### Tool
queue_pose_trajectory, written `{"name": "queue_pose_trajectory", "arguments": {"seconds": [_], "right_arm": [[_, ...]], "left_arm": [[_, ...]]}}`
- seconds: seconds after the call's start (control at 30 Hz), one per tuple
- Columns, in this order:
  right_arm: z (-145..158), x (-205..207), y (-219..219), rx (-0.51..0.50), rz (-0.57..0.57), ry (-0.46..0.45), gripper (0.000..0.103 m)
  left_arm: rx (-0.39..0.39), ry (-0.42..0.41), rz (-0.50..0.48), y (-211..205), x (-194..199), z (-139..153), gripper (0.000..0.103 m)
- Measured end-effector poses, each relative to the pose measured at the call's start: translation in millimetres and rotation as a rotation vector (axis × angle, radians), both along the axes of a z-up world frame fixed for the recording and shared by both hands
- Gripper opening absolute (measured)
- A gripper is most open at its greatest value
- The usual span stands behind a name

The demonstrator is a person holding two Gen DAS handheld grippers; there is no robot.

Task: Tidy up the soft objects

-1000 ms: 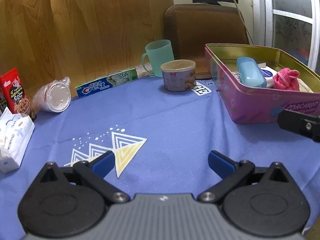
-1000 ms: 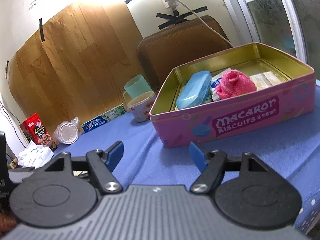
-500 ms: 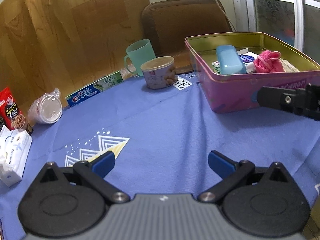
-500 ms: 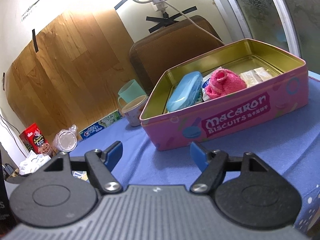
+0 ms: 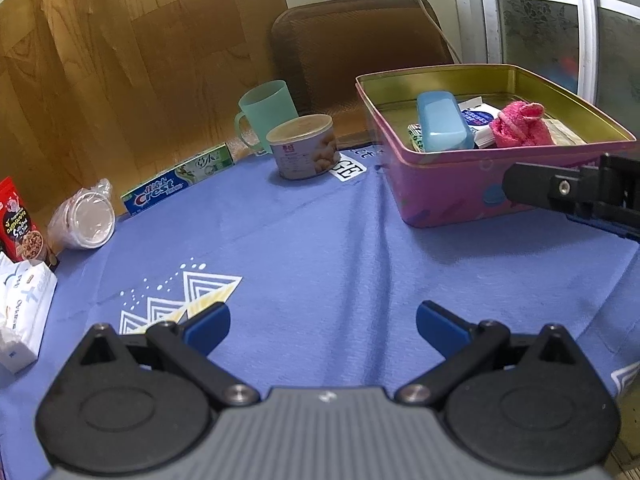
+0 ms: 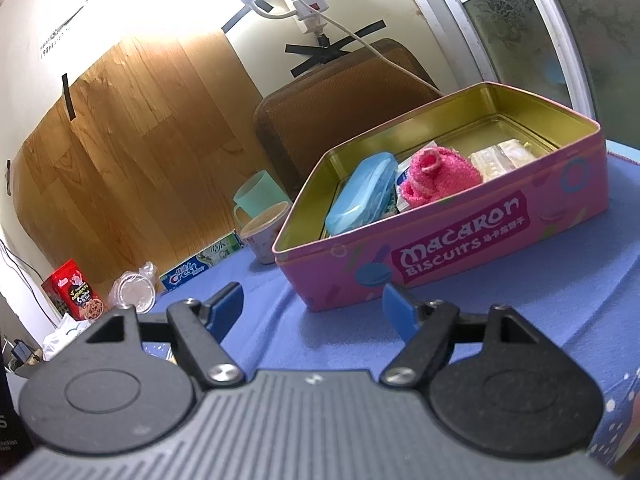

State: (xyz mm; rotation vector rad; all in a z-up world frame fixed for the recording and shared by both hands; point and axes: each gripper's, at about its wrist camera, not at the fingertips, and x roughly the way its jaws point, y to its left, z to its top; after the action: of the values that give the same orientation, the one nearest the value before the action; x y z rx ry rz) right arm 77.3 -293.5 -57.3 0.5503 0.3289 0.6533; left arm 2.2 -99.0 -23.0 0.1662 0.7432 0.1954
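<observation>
left wrist view: the left gripper (image 5: 322,326) hangs over the blue tablecloth (image 5: 320,248) with its blue pads spread wide and nothing between them. the broad stretch of cloth ahead of it is bare and gives open room up to the near wall of the pink biscuit tin (image 5: 452,188) at the right. clutter lines the far and left edges of the cloth: a crest toothpaste box (image 5: 178,185), a green mug (image 5: 267,114), a round can (image 5: 304,146), a wrapped cup (image 5: 86,222), a red snack box (image 5: 18,222) and a tissue pack (image 5: 22,312). the pink knitted sock (image 5: 520,126) lies bunched inside the tin toward its right part, beside a blue plastic case (image 5: 442,122) whose long axis runs from the near wall toward the far wall. one black finger of the right gripper (image 5: 560,192) reaches in from the right edge, in front of the tin's near wall. right wrist view: the right gripper (image 6: 312,306) is released, its jaws having just been opening, with only cloth between them, and it faces the tin's (image 6: 460,248) near left corner. the sock (image 6: 438,176) is a fuzzy rolled lump with a lighter cuff turned toward the case (image 6: 362,194), its slightly longer side lying roughly along the tin's lettered wall. pale packets (image 6: 504,158) lie beyond it to the right. the rear right part of the tin's gold floor is bare.
</observation>
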Motion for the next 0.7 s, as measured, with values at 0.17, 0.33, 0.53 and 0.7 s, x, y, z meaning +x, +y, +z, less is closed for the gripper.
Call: {"name": "queue_pose_trajectory", "arguments": {"seconds": [0.17, 0.33, 0.53, 0.7], "right_arm": [[0.3, -1.0, -1.5, 0.008, -0.008, 0.001, 0.079], [-0.1, -1.9, -1.7, 0.008, -0.008, 0.004, 0.079], [-0.7, -2.4, -1.2, 0.011, -0.009, 0.011, 0.08], [-2.4, -1.5, 0.0, 0.01, -0.006, 0.02, 0.08]], "left_arm": [[0.009, 0.006, -0.003, -3.4, -0.8, -0.8, 0.103], [-0.001, 0.017, -0.006, -4.0, -1.5, -1.6, 0.103], [-0.002, 0.035, -0.013, -4.8, -2.4, -4.5, 0.103], [-0.006, 0.055, -0.016, -6.3, -3.9, -8.9, 0.103]]}}
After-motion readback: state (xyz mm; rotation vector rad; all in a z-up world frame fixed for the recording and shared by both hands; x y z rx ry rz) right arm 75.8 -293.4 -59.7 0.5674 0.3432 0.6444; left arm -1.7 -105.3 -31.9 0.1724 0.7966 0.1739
